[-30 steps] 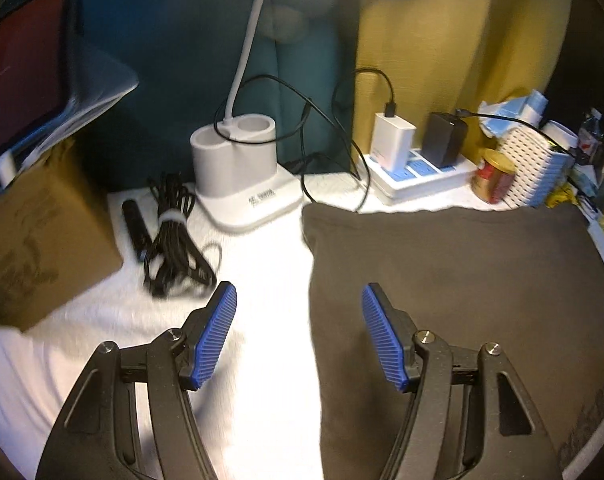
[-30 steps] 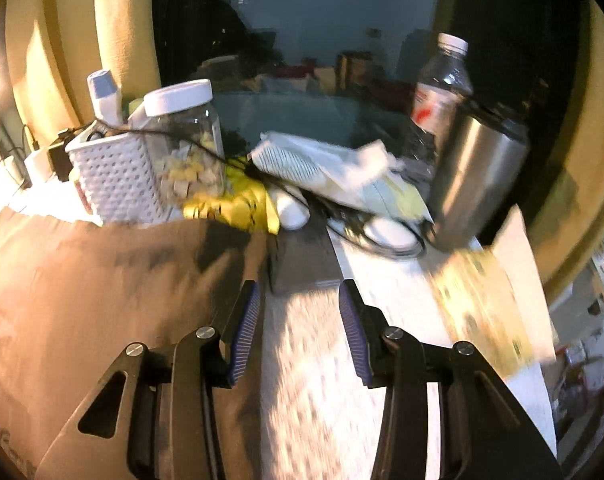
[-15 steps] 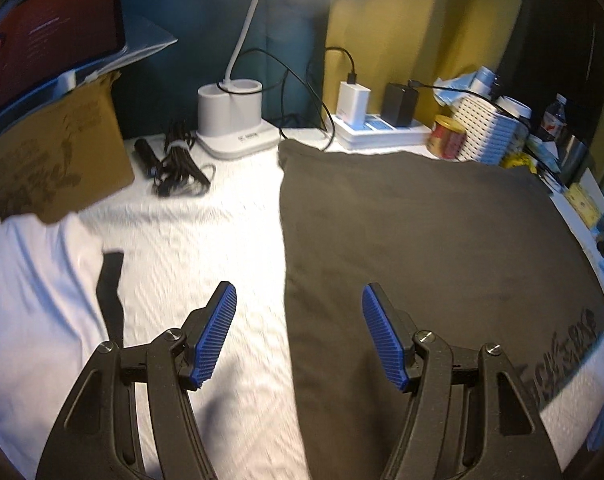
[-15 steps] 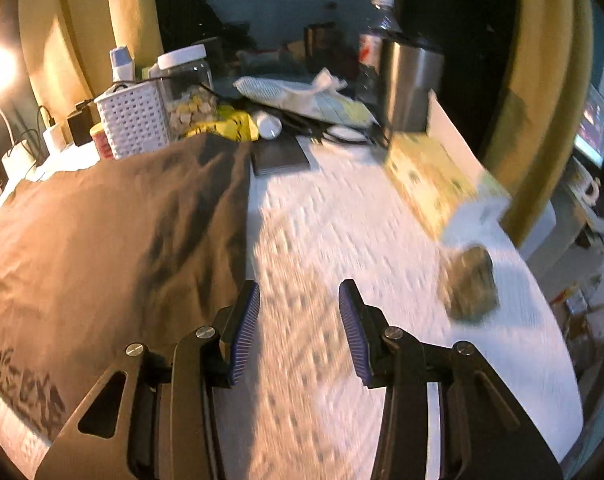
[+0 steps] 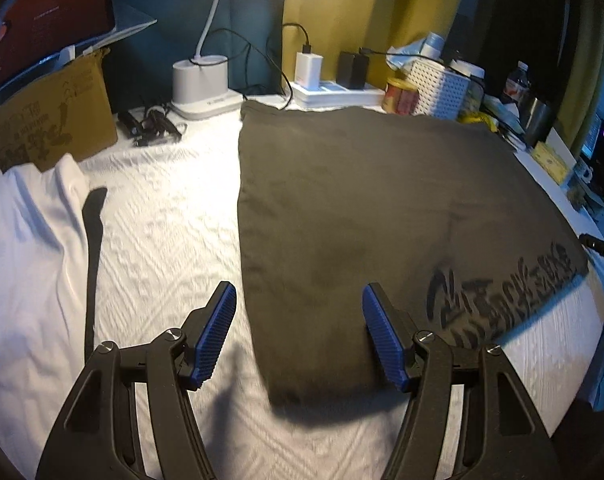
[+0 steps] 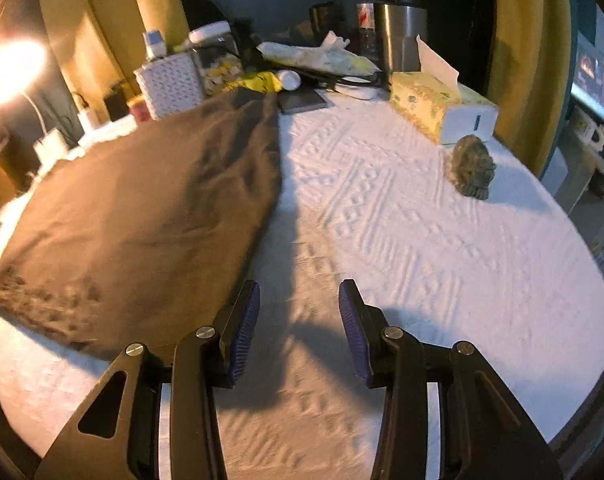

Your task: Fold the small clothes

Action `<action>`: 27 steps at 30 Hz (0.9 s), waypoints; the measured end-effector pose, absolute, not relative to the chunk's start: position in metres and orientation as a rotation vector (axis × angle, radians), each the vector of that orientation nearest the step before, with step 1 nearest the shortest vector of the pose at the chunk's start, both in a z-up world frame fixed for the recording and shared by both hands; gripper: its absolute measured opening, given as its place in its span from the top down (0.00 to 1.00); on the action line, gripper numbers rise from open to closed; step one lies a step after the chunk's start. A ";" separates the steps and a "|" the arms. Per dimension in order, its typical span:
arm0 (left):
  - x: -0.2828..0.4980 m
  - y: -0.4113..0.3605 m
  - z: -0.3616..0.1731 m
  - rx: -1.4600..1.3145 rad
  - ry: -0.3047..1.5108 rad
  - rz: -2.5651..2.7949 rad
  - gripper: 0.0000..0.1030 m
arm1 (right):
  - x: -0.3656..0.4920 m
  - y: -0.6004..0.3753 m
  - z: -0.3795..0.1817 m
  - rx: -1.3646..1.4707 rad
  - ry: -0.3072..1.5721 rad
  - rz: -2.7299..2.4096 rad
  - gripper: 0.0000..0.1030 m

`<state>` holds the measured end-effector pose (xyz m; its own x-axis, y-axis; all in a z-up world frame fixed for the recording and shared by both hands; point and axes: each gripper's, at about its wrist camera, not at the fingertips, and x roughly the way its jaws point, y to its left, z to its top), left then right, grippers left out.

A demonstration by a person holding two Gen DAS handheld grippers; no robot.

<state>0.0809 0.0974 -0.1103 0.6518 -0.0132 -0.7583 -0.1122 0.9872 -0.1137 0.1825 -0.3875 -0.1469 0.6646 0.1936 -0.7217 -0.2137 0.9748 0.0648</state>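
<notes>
A dark brown garment lies flat on the white textured table cover, with printed lettering along its near right end. My left gripper is open above the garment's near left corner, nothing between its blue pads. In the right wrist view the same garment fills the left half. My right gripper is open over bare cover just right of the garment's near edge, holding nothing.
A white cloth lies at the left by a cardboard box. Lamp base, cables, power strip and white basket line the back. A tissue box, a small grey lump and a steel tumbler stand at the right.
Both grippers have drawn back toward the near edge of the table, so much more of the garment and cover shows. Their jaws stayed open at the same width.
</notes>
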 end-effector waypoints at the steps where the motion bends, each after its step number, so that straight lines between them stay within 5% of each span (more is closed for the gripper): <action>1: 0.078 0.096 -0.112 -0.155 0.867 0.050 0.37 | 0.180 -0.386 -0.146 -0.022 0.809 0.235 0.58; 8: 0.061 0.091 -0.125 -0.130 0.913 0.028 0.37 | 0.167 -0.376 -0.143 0.032 0.784 0.283 0.58; 11: 0.056 0.092 -0.128 -0.133 0.912 0.023 0.37 | 0.165 -0.367 -0.146 0.033 0.807 0.302 0.71; 15: 0.054 0.091 -0.130 -0.127 0.896 0.016 0.37 | 0.162 -0.357 -0.156 0.039 0.824 0.283 0.73; 16: 0.054 0.091 -0.130 -0.127 0.895 0.015 0.40 | 0.160 -0.356 -0.156 0.040 0.815 0.274 0.73; 19: 0.056 0.093 -0.129 -0.160 0.891 -0.036 0.89 | 0.157 -0.351 -0.158 0.030 0.803 0.294 0.91; 27: 0.043 0.079 -0.115 -0.117 0.889 -0.043 0.95 | 0.151 -0.361 -0.149 0.002 0.783 0.282 0.97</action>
<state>0.0428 0.0789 -0.1150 0.6297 -0.0856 -0.7721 -0.0114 0.9928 -0.1194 0.1508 -0.3610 -0.1492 0.6736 0.2510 -0.6952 -0.2495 0.9626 0.1058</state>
